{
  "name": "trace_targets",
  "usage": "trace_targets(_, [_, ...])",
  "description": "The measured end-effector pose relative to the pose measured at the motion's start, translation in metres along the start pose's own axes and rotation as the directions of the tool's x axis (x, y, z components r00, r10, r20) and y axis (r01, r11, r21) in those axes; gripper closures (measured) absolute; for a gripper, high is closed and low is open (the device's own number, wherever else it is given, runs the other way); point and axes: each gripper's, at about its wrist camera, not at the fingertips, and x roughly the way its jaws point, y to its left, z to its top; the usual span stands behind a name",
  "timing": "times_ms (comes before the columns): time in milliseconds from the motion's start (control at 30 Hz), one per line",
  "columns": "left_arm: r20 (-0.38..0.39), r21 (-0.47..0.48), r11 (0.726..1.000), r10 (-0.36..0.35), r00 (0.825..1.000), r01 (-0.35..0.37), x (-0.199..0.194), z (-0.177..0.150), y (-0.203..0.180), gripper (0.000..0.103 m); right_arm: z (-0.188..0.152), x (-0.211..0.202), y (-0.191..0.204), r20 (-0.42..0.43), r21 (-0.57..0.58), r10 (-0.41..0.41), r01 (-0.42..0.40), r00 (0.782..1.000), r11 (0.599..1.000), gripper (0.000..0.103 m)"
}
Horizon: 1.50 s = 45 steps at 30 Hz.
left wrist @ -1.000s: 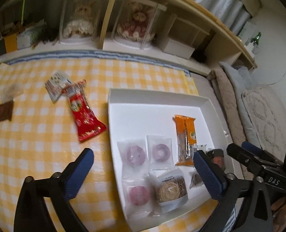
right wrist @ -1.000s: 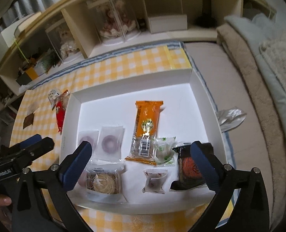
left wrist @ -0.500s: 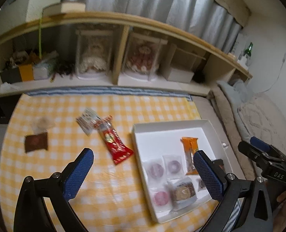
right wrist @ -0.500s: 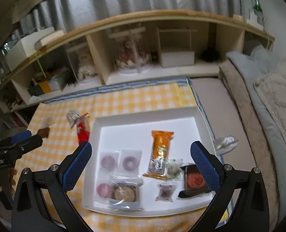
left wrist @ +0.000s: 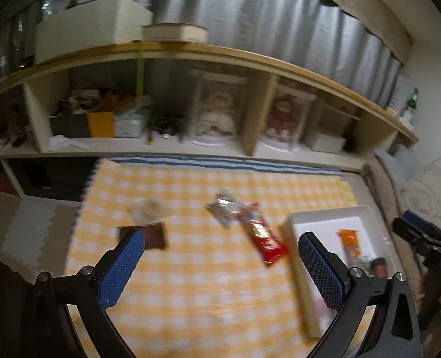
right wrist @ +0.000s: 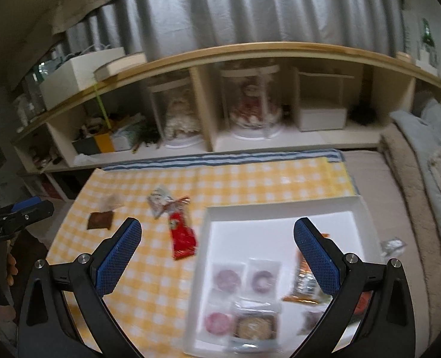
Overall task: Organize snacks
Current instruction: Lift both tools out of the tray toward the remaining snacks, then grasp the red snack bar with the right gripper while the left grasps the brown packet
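**Q:** What does the left wrist view show?

**A:** My left gripper (left wrist: 220,265) is held above the yellow checked cloth (left wrist: 190,283), released, its blue pads spread wide with nothing between them. On the cloth lie a red snack packet (left wrist: 262,238), a silvery packet (left wrist: 224,208) touching its upper end, a dark brown packet (left wrist: 156,235) and a pale clear packet (left wrist: 148,208) just beyond that one. The white tray (left wrist: 298,256) sits at the cloth's right edge, an orange packet (left wrist: 350,240) inside it. My right gripper (left wrist: 420,235) shows at the far right. The view is blurred.

**Q:** And the right wrist view?

**A:** My right gripper (right wrist: 217,259) is likewise released and empty, above the left wall of the white tray (right wrist: 280,205). Inside the tray, two clear packs with purple rings (right wrist: 244,277) lie side by side; nearer the camera sit a pink one (right wrist: 219,322) and a round brown biscuit pack (right wrist: 254,325). The orange packet (right wrist: 301,280) is partly hidden behind my right pad. The red snack packet (right wrist: 183,235) lies on the cloth just left of the tray. My left gripper (right wrist: 26,211) shows at the left edge. A wooden shelf (right wrist: 250,50) runs behind.
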Motion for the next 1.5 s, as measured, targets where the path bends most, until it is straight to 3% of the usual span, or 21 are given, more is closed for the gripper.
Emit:
trace_targets(133, [0.001,0.020,0.998,0.064,0.998,-0.064,0.008,0.001,0.025,0.000,0.004,0.018,0.026,0.006,-0.042,0.032,-0.032,0.999,0.999,0.000])
trace_targets(333, [-0.067,0.013,0.995,0.098,0.993,-0.097,0.065,0.008,0.067,0.000,0.006,0.061,0.055,-0.052,-0.118,0.093,-0.098,0.994,0.988,0.000])
trace_targets(433, [-0.108,0.075,0.984,0.172,0.979,-0.164,0.101,0.013,0.078,0.000,0.004,0.098,0.068,-0.130,-0.166,0.120,-0.141,0.984,0.976,0.000])
trace_targets(567, [-0.162,0.132,0.960,0.265,0.951,-0.245,0.154,0.022,0.090,0.000,-0.001,0.141,0.078,-0.211,-0.217,0.090,-0.137,0.973,0.967,0.001])
trace_targets(700, [-0.196,0.168,0.935,0.342,0.919,-0.312,0.198,0.028,0.109,0.000,-0.006,0.178,0.081,-0.288,-0.249,0.061,-0.136,0.956,0.959,0.024])
trace_targets(800, [-0.230,0.206,0.921,0.375,0.898,-0.332,0.226,0.024,0.119,0.000,-0.005,0.197,0.080,-0.310,-0.276,0.030,-0.120,0.950,0.954,0.032])
trace_targets(933, [-0.264,0.304,0.902,0.389,0.883,-0.306,0.250,0.007,0.117,0.000,-0.005,0.221,0.081,-0.356,-0.315,0.003,-0.123,0.935,0.941,0.040])
trace_targets(1133, [-0.264,0.354,0.905,0.338,0.903,-0.235,0.244,-0.016,0.107,0.000,-0.024,0.243,0.103,-0.422,-0.465,-0.045,-0.174,0.906,0.868,0.044])
trace_targets(1267, [-0.294,0.377,0.911,0.288,0.911,-0.166,0.231,-0.032,0.093,0.000,-0.042,0.252,0.110,-0.424,-0.556,-0.151,-0.125,0.893,0.822,0.043])
trace_targets(1333, [-0.317,0.382,0.915,0.258,0.912,-0.126,0.231,-0.040,0.084,0.000,-0.044,0.252,0.108,-0.422,-0.548,-0.156,-0.114,0.893,0.828,0.044])
trace_targets(1433, [-0.352,0.379,0.923,0.214,0.911,-0.070,0.224,-0.049,0.074,0.000,-0.045,0.247,0.107,-0.411,-0.544,-0.174,-0.088,0.895,0.835,0.055])
trace_targets(1500, [-0.345,0.381,0.923,0.185,0.920,-0.042,0.221,-0.049,0.068,0.000,-0.045,0.244,0.106,-0.407,-0.542,-0.181,-0.077,0.895,0.837,0.067])
